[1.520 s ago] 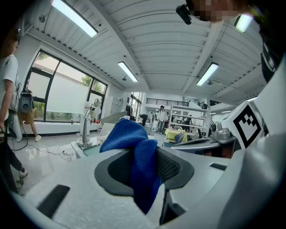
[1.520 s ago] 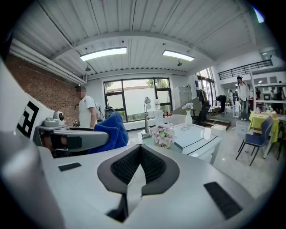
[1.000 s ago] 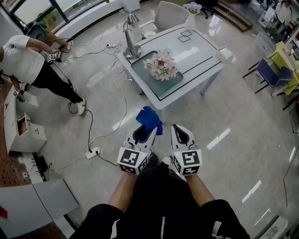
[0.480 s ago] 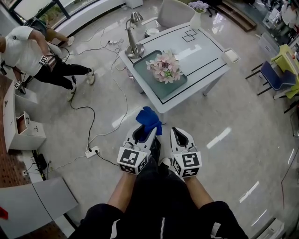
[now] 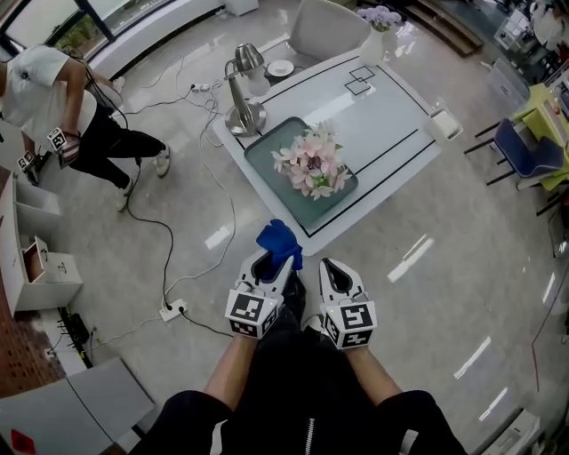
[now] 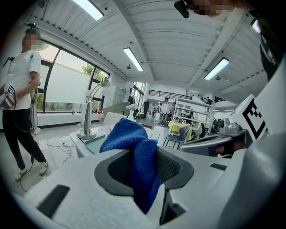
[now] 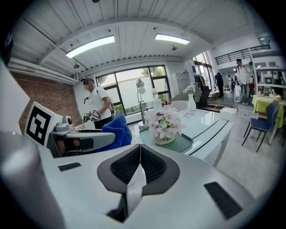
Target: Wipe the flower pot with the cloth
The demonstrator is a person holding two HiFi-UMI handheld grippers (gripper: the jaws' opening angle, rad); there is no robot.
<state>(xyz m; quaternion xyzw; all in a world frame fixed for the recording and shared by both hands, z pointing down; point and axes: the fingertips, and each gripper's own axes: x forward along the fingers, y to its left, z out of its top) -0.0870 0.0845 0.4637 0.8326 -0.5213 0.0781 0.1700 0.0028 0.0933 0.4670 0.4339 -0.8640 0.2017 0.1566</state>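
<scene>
A pot of pink flowers stands on a green mat on the white table; in the right gripper view the pot shows below the blooms. My left gripper is shut on a blue cloth, which bulges out between its jaws. My right gripper is shut with nothing in it. Both are held side by side short of the table's near corner, above the floor.
A silver desk lamp stands at the table's left corner. A white vase of flowers, a chair and a small box are further off. Cables and a power strip lie on the floor left. A person stands at far left.
I have come closer to the table; it now sits nearer and more central in the head view. The person at left has shifted. Both grippers keep their hold and pose.
</scene>
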